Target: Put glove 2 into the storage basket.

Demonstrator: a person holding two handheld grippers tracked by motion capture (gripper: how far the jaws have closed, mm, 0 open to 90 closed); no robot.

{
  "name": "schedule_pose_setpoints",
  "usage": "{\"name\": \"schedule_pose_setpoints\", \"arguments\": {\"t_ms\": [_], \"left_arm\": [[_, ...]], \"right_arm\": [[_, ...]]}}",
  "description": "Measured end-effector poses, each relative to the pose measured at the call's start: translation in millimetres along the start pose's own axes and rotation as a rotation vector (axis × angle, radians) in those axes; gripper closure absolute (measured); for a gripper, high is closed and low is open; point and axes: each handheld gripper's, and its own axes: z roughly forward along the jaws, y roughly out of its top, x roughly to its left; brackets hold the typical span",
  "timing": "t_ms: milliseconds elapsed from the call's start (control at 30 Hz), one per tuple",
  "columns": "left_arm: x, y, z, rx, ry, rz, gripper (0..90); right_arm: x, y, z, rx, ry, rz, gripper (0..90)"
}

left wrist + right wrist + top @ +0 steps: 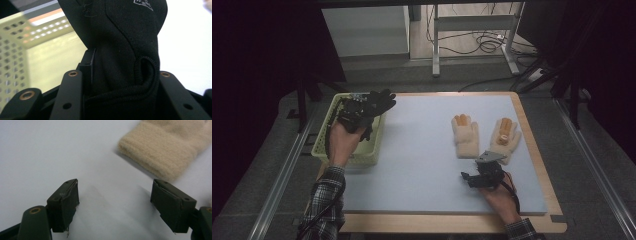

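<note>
Between left gripper jaws, black glove's bunched cuff, ribbed edge looped.

High view: room was dimly lit; dark corners were recorded left and right, and the pale mat was evenly lit from above. Only soft, short shadows were cast beside the cream gloves.

Left gripper view: the black glove was rendered almost detailless; background at right was blown out to white; the green basket was thrown out of focus.

Right gripper view: a faint shadow was noted on the mat between the jaws; the cream glove cuff was slightly blurred.
</note>
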Motion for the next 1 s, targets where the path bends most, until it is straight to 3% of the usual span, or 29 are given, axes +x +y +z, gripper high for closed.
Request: {"name": "schedule_pose_setpoints", "arguments": {"t_ms": [133,467,633,767,900,1000], "left_arm": [[20.2,-7.9,7.3,0.018,0.022,-0.035,59.2],[60.6,-27.8,33.9,0.114,0.072,-0.119,59.0],[70.9,-31.9,48.8,0.183,0.095,-0.119,58.5],[78.2,-32.3,58.9,0.212,0.113,-0.142,58.1],[84.2,-33.2,66.3,0.241,0.156,-0.157,57.4],[88.2,-36.1,72.2,0.267,0.151,-0.161,53.8]], "right_arm": [[0.0,0.0,0.1,-0.001,0.0,0.0,22.2],[0.0,0.0,0.1,-0.001,0.0,0.0,22.2],[0.0,0.0,0.1,-0.001,0.001,0.0,22.2],[0.0,0.0,0.1,-0.001,0.0,0.0,22.3],[0.0,0.0,0.1,-0.001,0.001,0.0,22.2],[0.0,0.0,0.1,-0.001,0.001,0.0,22.2]]}}
